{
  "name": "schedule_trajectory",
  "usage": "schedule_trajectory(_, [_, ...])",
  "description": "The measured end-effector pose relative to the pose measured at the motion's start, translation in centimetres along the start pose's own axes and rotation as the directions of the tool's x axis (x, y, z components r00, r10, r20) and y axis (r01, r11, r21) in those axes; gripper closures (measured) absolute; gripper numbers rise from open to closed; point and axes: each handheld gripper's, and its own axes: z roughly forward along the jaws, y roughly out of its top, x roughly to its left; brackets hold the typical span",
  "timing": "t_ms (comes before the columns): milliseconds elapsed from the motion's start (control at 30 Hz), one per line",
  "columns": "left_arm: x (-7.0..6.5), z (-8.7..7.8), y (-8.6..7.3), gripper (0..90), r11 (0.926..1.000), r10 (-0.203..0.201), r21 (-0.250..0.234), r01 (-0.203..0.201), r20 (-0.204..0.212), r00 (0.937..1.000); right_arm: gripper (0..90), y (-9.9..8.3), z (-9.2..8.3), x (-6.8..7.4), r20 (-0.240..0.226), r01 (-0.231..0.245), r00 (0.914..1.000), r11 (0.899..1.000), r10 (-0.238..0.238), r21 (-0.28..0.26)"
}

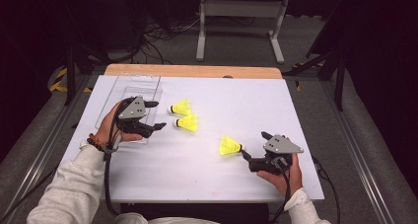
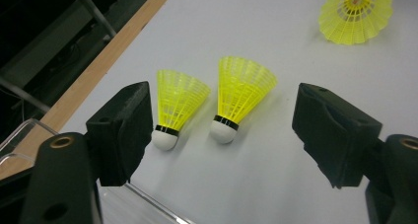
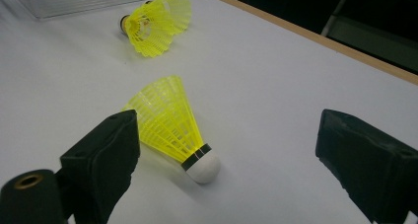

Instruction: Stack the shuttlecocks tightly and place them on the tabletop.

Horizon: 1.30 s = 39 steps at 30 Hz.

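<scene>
Both black two-jaw grippers stand wide, holding nothing.

Left gripper hovers over the clear plastic tray at the far left of the white table; two yellow plastic shuttlecocks lie side by side just before its jaws, on the table, not in the tray. Right gripper faces a third yellow shuttlecock, which lies on its side, its white cork between the open jaws, untouched.

Lab-like recording bay, white-topped table, tangled floor cables, metal stand, dark surroundings
</scene>
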Motion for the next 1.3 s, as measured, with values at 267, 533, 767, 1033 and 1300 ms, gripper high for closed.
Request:
schedule_trajectory(267, [-1.8,-1.5,-1.1,19.6,0.9944,-0.053,-0.094,0.048,-0.057,0.9969,10.3,0.0,0.1,0.1,-0.005,0.003,1.0000,1.000,-0.003,0.000])
schedule_trajectory(533, [-3.0,-2.7,-2.0,18.7,0.9861,-0.085,-0.150,0.072,-0.077,0.9934,10.3,0.1,0.0,0.2,-0.004,0.009,1.0000,1.000,-0.009,0.001])
schedule_trajectory(767, [-4.3,-3.3,-3.1,17.5,0.9855,-0.093,-0.152,0.077,-0.102,0.9904,10.3,0.0,0.0,0.4,-0.010,0.020,0.9997,1.000,-0.020,0.006])
schedule_trajectory(1033, [-5.3,-3.9,-4.3,15.2,0.9852,-0.103,-0.149,0.085,-0.123,0.9870,10.3,0.0,0.2,0.6,-0.019,0.030,0.9994,1.000,-0.030,0.007])
schedule_trajectory(1300, [-5.9,-4.7,-5.5,13.3,0.9839,-0.120,-0.149,0.099,-0.144,0.9821,10.3,-0.1,0.3,0.8,-0.024,0.034,0.9991,0.999,-0.034,0.009])
